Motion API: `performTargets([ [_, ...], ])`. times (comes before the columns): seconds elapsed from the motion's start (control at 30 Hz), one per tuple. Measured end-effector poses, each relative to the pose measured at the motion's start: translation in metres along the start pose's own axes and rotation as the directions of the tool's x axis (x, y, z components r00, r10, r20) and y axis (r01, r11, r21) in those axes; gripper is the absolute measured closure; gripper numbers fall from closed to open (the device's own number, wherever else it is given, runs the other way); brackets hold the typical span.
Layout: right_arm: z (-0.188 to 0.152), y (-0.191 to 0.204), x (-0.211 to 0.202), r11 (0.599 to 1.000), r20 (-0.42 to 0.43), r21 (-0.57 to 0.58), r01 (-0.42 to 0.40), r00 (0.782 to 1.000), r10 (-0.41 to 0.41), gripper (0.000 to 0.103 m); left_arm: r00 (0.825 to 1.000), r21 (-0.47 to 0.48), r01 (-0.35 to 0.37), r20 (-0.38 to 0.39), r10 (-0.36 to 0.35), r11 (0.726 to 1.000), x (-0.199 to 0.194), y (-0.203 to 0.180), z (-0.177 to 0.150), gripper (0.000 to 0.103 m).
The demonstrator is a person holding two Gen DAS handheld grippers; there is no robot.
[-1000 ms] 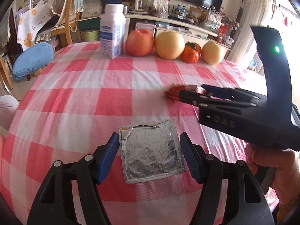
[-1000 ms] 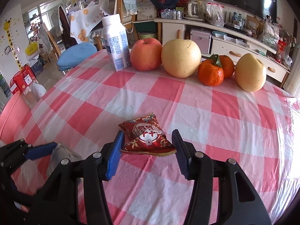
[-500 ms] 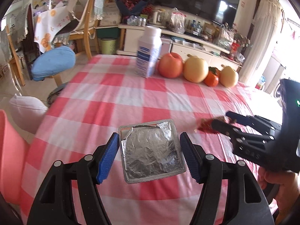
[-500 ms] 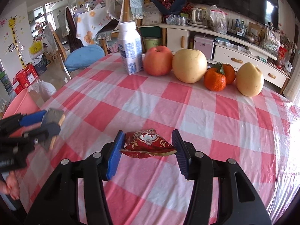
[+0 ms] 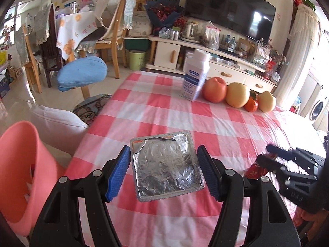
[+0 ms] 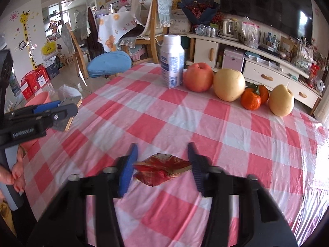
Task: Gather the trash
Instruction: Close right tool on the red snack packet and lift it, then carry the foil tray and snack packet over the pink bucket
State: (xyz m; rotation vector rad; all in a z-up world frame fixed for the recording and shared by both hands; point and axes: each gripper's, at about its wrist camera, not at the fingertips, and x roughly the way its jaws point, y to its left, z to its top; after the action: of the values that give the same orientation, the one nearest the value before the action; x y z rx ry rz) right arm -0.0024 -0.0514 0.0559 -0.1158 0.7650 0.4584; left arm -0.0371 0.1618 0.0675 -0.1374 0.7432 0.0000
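My left gripper (image 5: 164, 170) is shut on a square silver foil packet (image 5: 166, 164) and holds it above the table's left edge. It also shows in the right wrist view (image 6: 59, 111) at the left, with the foil packet (image 6: 67, 113) in it. My right gripper (image 6: 162, 164) is shut on a red snack wrapper (image 6: 162, 168) and holds it above the checked tablecloth (image 6: 185, 119). It also shows in the left wrist view (image 5: 265, 162) at the right, with the red wrapper (image 5: 257, 168). A pink bin (image 5: 18, 168) stands on the floor, left of the table.
A white milk bottle (image 6: 172, 60), an apple (image 6: 198, 77), two pears (image 6: 229, 84) and oranges (image 6: 250, 98) stand in a row at the table's far side. A blue-cushioned stool (image 5: 82, 74), wooden chairs and a white bag (image 5: 59, 121) stand on the floor at the left.
Both grippers have risen and pulled back from the table with their trash. The left one has swung left, and the pink bin has come into its view.
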Motion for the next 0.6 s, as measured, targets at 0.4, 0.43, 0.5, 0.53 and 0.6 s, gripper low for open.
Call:
performTargets([
  [0.4, -0.037, 0.002, 0.01, 0.998, -0.104, 0.063, 0.015, 0.995, -0.008, 0.052, 1.0, -0.041, 0.0, 0.007, 0.0, 0.999, -0.011, 0.027, 0.001, 0.036],
  [0.43, -0.039, 0.003, 0.01, 0.998, -0.106, 0.062, 0.019, 0.994, -0.012, 0.046, 1.0, -0.044, 0.003, 0.007, -0.003, 0.999, -0.012, 0.028, 0.001, 0.036],
  [0.5, -0.041, 0.005, 0.012, 0.999, -0.11, 0.049, 0.021, 0.994, -0.016, 0.037, 1.0, -0.05, 0.008, 0.007, -0.008, 0.999, -0.012, 0.029, 0.002, 0.036],
  [0.53, -0.04, 0.006, 0.015, 0.999, -0.115, 0.039, 0.033, 0.993, -0.029, 0.036, 1.0, -0.052, 0.012, 0.009, -0.011, 0.999, -0.013, 0.03, 0.002, 0.036],
  [0.6, -0.038, 0.006, 0.022, 0.999, -0.126, 0.021, 0.042, 0.991, -0.039, 0.03, 1.0, -0.049, 0.01, 0.007, -0.01, 0.999, -0.012, 0.029, 0.001, 0.036],
])
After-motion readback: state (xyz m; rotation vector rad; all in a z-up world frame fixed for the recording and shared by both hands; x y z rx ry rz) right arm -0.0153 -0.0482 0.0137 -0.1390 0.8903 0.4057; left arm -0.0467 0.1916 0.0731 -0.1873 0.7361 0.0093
